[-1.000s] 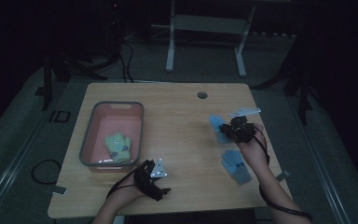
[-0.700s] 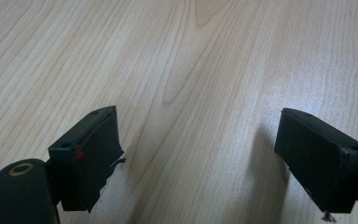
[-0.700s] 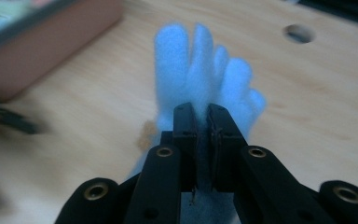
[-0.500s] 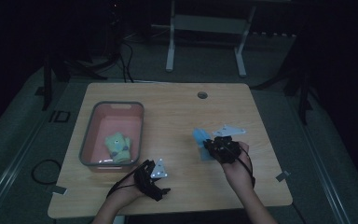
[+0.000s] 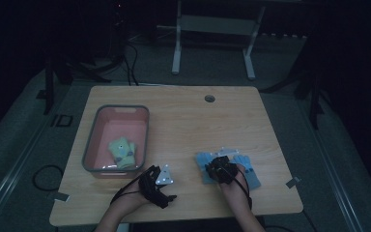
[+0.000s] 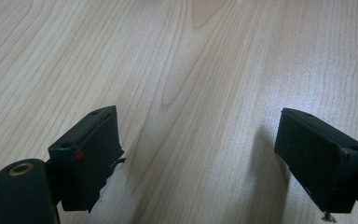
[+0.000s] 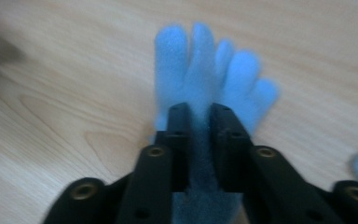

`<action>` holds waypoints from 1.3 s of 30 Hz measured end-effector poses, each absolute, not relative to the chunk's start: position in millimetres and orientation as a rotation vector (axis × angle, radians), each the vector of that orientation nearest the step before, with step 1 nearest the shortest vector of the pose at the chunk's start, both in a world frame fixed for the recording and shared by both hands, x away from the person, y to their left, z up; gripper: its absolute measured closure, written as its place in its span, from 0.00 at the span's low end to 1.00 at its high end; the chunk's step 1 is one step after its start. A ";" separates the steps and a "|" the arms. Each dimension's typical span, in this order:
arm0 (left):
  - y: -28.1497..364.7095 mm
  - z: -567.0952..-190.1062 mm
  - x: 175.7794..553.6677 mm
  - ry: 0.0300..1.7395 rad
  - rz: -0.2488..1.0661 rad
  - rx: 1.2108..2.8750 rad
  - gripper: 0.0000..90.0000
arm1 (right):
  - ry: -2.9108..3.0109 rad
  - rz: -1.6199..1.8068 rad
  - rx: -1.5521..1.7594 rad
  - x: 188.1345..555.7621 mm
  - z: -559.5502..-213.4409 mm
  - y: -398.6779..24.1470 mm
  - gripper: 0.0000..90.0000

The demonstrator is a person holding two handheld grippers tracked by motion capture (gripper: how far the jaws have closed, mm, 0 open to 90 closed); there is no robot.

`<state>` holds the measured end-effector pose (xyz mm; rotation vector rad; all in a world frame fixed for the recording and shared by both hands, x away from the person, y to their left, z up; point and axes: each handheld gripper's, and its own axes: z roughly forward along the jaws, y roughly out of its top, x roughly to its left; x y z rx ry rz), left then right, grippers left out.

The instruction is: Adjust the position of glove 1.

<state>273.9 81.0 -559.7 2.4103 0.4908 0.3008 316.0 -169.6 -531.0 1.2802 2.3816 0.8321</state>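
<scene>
A light blue glove (image 7: 205, 60) lies flat on the wooden table, its fingers pointing away from my right gripper (image 7: 200, 116). The jaws have just been opening a little, and the glove's cuff still fills the narrow gap between them. From above, that glove (image 5: 204, 163) sits left of my right gripper (image 5: 218, 169), and a second blue glove (image 5: 250, 175) lies at its right. My left gripper (image 5: 160, 186) rests near the front edge. Its jaws (image 6: 198, 149) stand wide open over bare wood.
A pink bin (image 5: 91, 145) with a grey rim stands at the left, with a pale green glove (image 5: 122, 152) inside. A small round hole (image 5: 209, 98) marks the tabletop's far side. A metal stand is on the floor beyond the table.
My right gripper has come down and toward the front middle with the blue glove, which now lies on the table beside the other one. The left gripper has stayed put.
</scene>
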 end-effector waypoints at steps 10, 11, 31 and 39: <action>81.1 -560.6 273.2 0.489 0.297 2.409 0.16 | 2.431 0.833 1.256 318.0 -538.6 -168.9 0.68; 81.2 -560.6 273.1 0.489 0.296 2.408 0.16 | 2.436 0.836 1.241 317.7 -535.9 -169.4 0.68; 80.7 -560.9 273.4 0.481 0.293 2.413 0.16 | 2.528 0.971 0.912 326.5 -494.5 -267.5 0.72; 80.4 -561.0 273.4 0.482 0.288 2.413 0.16 | 2.582 0.889 0.841 329.9 -504.7 -308.6 0.70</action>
